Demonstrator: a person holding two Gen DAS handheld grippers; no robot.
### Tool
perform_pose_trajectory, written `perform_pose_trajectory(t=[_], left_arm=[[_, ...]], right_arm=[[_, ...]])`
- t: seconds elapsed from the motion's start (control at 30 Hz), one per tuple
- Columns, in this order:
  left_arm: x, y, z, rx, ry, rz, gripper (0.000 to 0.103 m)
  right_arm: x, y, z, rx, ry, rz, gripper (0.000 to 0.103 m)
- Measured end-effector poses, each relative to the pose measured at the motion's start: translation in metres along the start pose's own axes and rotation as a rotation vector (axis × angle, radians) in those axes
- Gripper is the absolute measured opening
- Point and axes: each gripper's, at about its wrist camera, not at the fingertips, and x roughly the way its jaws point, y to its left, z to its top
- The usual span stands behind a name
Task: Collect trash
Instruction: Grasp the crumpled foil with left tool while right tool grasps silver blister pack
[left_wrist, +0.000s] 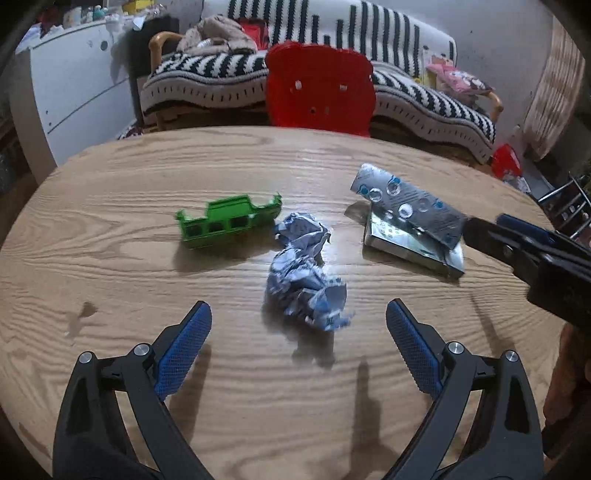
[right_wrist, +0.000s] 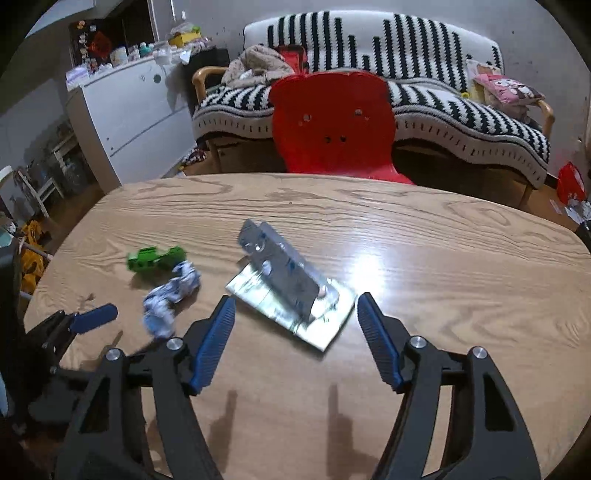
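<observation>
Crumpled paper (left_wrist: 306, 273) lies mid-tabletop (left_wrist: 110, 229), just beyond the left gripper (left_wrist: 299, 325), fingers released. Right gripper (right_wrist: 295, 317), fingers spread and empty, hovers by the blister pack (right_wrist: 284, 273) on a silver box (right_wrist: 332, 317).

1. No word, brand, number or sign can be read in either view.
2. The crumpled paper (left_wrist: 305, 280) carries blue print, too creased and blurred to make out.
3. The silver blister pack (left_wrist: 408, 204) shows blue marks on its foil; none resolves into letters.
4. The flat silver box (left_wrist: 406, 245) beneath it has faint printing on its face, too small to read.
</observation>
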Motion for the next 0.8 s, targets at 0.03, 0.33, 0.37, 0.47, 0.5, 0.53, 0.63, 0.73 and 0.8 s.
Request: perform_pose_trajectory(t=[0.03,0.33,0.37,0.47,0.5,0.53,0.63,0.73,0.8], left_arm=[[0.006,0.0,0.002,-0.006,0.007,0.005,0.092],[0.02,-0.007,0.011,0.042,0.012,0.019,0.04],[0.019,-0.007,0.011,0.043,0.018,0.012,0.039],[0.011,-0.005,0.009,0.04,0.009,-0.001,0.036],[0.006,-0.006,0.008,0.048,0.0,0.003,0.036],[0.003,-0.006,0.008,0.054,-0.008,0.005,0.036],[-0.019,-0.005,0.006,0.059,-0.032,0.007,0.036],[-0.039,-0.005,0.002,0.067,-0.051,0.007,0.036],[-0.056,-0.007,-0.005,0.076,-0.06,0.001,0.036]], right_arm=[[0.008,0.001,0.002,-0.014,0.008,-0.01,0.062],[0.045,0.01,0.011,-0.058,0.06,0.035,0.015],[0.045,0.012,0.011,-0.064,0.062,0.039,0.006],[0.037,0.018,0.009,-0.065,0.044,0.045,0.006],[0.03,0.02,0.008,-0.066,0.033,0.045,0.006],[0.022,0.022,0.007,-0.068,0.018,0.042,0.006],[-0.005,0.024,0.0,-0.066,-0.009,0.05,0.006],[-0.036,0.026,-0.014,-0.069,-0.026,0.047,0.006],[-0.06,0.024,-0.028,-0.08,-0.036,0.035,0.006]])
